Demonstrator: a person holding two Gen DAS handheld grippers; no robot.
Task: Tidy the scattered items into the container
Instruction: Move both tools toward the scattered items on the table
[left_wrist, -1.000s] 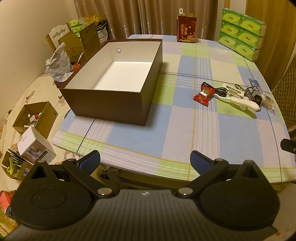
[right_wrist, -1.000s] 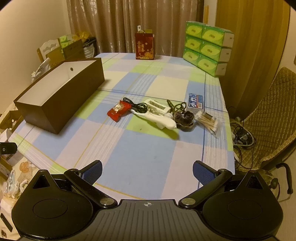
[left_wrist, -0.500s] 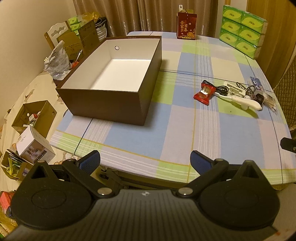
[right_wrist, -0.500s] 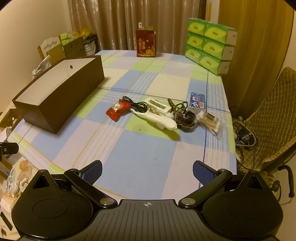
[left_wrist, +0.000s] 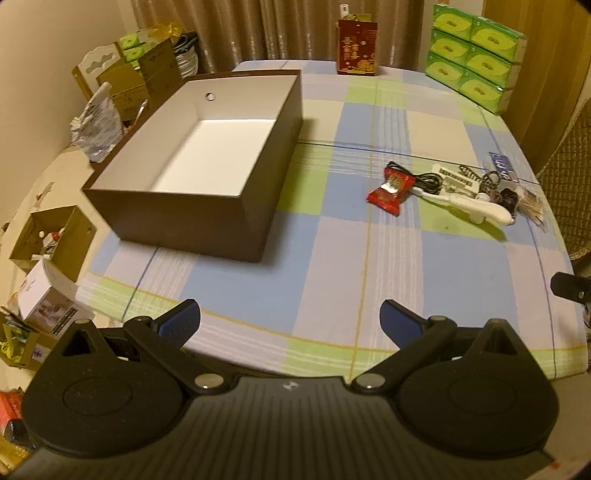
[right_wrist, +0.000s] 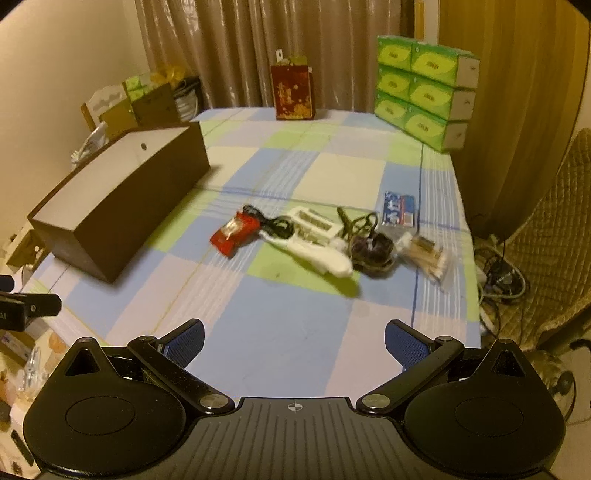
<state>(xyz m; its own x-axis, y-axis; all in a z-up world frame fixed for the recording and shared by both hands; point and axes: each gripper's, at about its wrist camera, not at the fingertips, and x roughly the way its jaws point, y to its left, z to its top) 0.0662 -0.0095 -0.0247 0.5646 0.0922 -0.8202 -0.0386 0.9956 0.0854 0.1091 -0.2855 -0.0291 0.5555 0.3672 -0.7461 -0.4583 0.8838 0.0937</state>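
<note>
Left tongs (left_wrist: 290, 319) and right tongs (right_wrist: 293, 341), both released, jaws spread wide and empty, held above the near edge of the table (left_wrist: 332, 280), which is covered by a checked cloth of blue, green and pale squares. Container: a brown box (left_wrist: 192, 218) with a white interior, standing open and empty on the left part of the table; a small round hole shows in its far wall. Scattered items lie in a cluster on the right part, well apart from the box: a red packet (right_wrist: 232, 236) at the left end; a black cable (right_wrist: 275, 225) just beside it; a white toothbrush-like handle (right_wrist: 317, 254) running diagonally; a white rectangular piece (right_wrist: 314, 223) behind the handle; a dark bundle (right_wrist: 371, 247) to its right; a clear bag of cotton swabs (right_wrist: 428, 256) at the right end; a small blue packet (right_wrist: 399, 208) a little farther back. At the far edge: a red gift bag (right_wrist: 293, 92) and stacked green tissue boxes (right_wrist: 424, 88). Cardboard boxes (left_wrist: 51, 240) stand on the floor to the left.
</note>
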